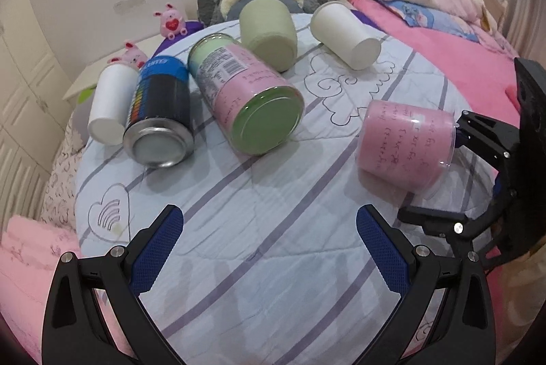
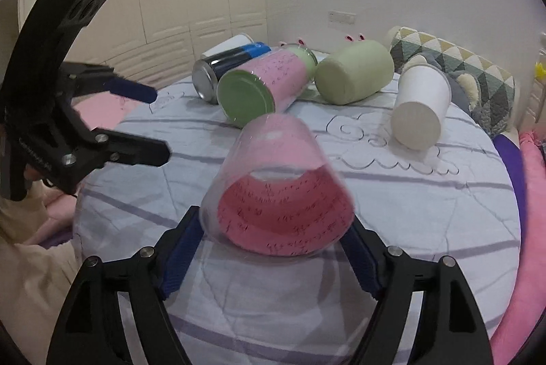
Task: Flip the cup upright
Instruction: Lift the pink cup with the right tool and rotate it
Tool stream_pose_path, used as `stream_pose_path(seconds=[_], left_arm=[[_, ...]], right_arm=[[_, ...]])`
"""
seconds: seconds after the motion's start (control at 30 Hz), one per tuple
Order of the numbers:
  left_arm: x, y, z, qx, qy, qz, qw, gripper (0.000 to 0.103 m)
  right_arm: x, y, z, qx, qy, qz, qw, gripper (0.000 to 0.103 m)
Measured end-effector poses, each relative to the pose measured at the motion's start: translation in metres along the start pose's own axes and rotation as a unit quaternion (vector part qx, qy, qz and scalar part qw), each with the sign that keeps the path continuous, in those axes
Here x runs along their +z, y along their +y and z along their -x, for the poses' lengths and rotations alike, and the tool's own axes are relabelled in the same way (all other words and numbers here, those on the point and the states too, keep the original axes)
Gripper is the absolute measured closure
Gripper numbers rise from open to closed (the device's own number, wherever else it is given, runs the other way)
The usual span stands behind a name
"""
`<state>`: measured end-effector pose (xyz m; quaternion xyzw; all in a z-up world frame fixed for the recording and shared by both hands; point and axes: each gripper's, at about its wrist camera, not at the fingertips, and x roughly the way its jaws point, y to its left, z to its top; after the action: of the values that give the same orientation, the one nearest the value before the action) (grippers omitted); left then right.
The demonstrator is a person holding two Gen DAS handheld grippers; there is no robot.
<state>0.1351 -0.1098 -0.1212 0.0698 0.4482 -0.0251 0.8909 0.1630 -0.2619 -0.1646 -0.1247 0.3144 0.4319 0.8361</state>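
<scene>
A clear plastic cup with a pink paper lining (image 1: 406, 145) lies on its side on the round quilted table (image 1: 273, 228). My right gripper (image 2: 273, 238) has its blue pads against the cup's rim (image 2: 278, 204) on both sides; the mouth faces the right wrist camera. In the left wrist view the right gripper (image 1: 440, 174) comes in from the right edge at the cup's mouth. My left gripper (image 1: 269, 228) is open and empty, low over the near part of the table, left of the cup. It shows at the left in the right wrist view (image 2: 160, 126).
Several other containers lie on their sides at the back: a white paper cup (image 1: 344, 35), a pale green cup (image 1: 269, 34), a pink-lined jar with a green base (image 1: 245, 92), a dark blue can (image 1: 160, 112) and a small white cup (image 1: 111, 102). Pillows and plush toys lie behind.
</scene>
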Motion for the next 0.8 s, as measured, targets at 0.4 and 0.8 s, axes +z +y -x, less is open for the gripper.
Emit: stream_pose_path(seconds=[0.4, 0.8], left_arm=[[0.005, -0.009, -0.005, 0.008, 0.001, -0.007, 0.9999, 0.000], [0.011, -0.017, -0.008, 0.022, -0.002, -0.015, 0.9997, 0.000]], right_arm=[[-0.008, -0.008, 0.008, -0.043, -0.024, -0.057, 0.997, 0.023], [-0.017, -0.019, 0.016, -0.082, -0.048, -0.111, 0.989, 0.023]])
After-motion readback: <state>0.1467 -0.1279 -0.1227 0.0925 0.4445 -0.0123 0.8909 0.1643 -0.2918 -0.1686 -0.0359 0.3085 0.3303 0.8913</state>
